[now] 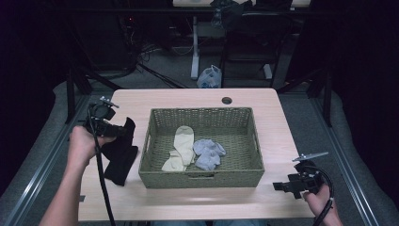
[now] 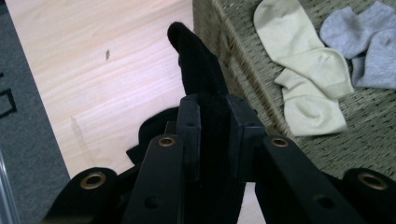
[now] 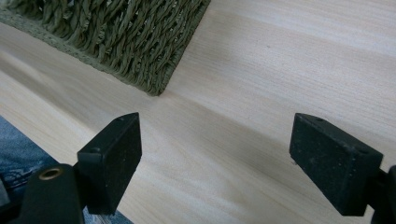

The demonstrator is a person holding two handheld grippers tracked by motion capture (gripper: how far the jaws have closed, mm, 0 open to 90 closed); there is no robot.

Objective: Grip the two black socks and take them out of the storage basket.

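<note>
At left of the high view we see our left gripper (image 1: 123, 130) clenched on a black sock (image 1: 120, 157), probably one of two, beside the woven basket (image 1: 202, 178). At lower right, our right gripper (image 1: 278, 186) hangs released.

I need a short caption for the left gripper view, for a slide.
Left gripper shut on a black sock beside a wicker basket holding cream socks and grey socks.

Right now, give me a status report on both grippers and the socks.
Left gripper shut on black sock, beside basket. Right gripper open, empty, over table. Cream socks and grey socks in basket. Another black sock on table.
</note>
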